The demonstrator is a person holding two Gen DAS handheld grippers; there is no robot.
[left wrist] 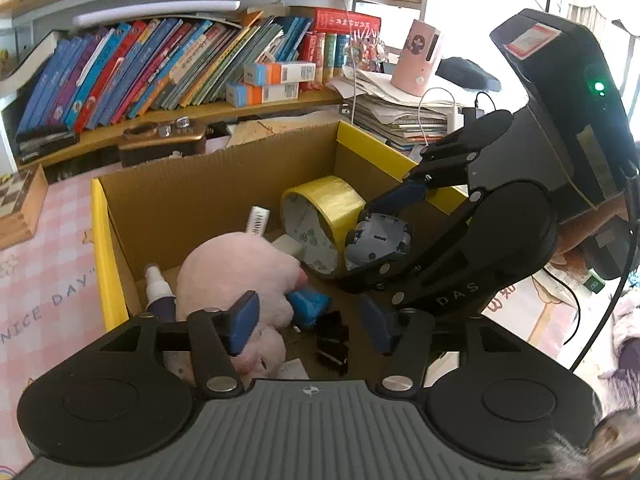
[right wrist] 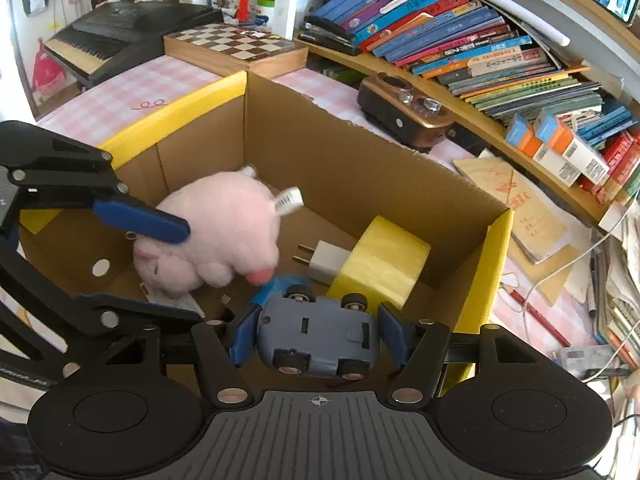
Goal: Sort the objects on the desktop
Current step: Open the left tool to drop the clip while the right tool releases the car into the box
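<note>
The grey toy car (right wrist: 318,338) is being held belly-up between the pads of the right gripper (right wrist: 318,334), its long axis lying across the span of the jaws, nose and tail each pressed by a blue pad — and it is being carried over the open cardboard box (right wrist: 360,168), above the floor just in front of the yellow tape roll (right wrist: 380,264) and the white plug (right wrist: 326,266). The drop is judged to turn on this: the car is hanging directly over free floor, with the roll just beyond it. The pink plush toy (left wrist: 236,272) is lying to the side, under the left gripper (left wrist: 310,324), whose jaws are being held apart around nothing, one finger overlapping the plush in view. Black clips (left wrist: 332,340) are lying near it. How high the car is hanging cannot be told — the floor beneath it is being hidden by the car itself.
</note>
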